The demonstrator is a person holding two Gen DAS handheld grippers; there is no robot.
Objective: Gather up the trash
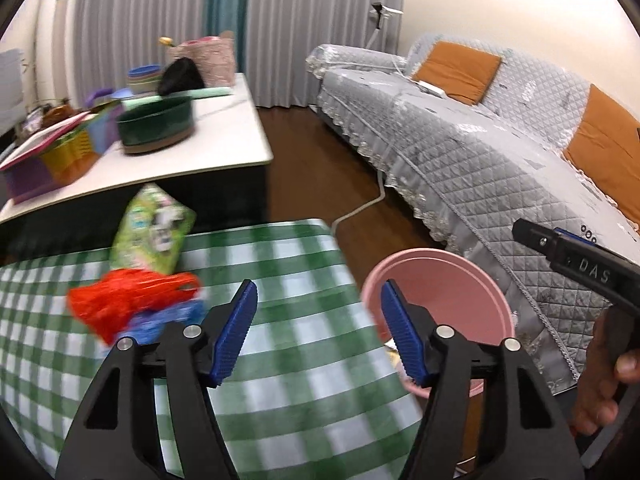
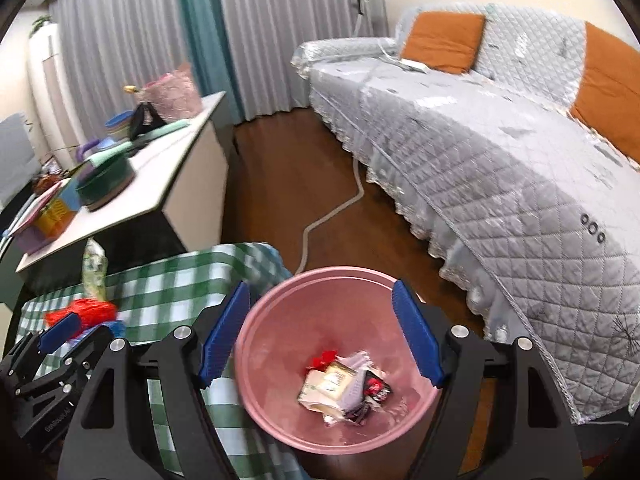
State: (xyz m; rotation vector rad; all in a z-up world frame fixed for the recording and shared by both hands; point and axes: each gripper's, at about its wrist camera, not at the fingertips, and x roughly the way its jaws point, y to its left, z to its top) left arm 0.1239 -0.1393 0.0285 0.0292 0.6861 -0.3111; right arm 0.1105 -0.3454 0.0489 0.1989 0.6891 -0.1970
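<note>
A pink bin (image 2: 280, 360) stands on the floor beside the green checked table (image 2: 168, 280) and holds several crumpled wrappers (image 2: 344, 388). My right gripper (image 2: 320, 332) is open and empty right above the bin. My left gripper (image 1: 318, 320) is open and empty over the checked table (image 1: 280, 360), with the bin (image 1: 452, 292) to its right. On the table lie a red plastic bag (image 1: 120, 300), a blue wrapper (image 1: 168, 320) under it, and a green snack packet (image 1: 152, 228) standing behind. The left gripper body also shows in the right wrist view (image 2: 56, 344).
A white-topped table (image 1: 224, 136) behind holds a dark green bowl (image 1: 158, 124), coloured boxes and a pink basket. A grey quilted sofa (image 2: 500, 152) with orange cushions fills the right. A white cable (image 2: 332, 208) runs across the wooden floor.
</note>
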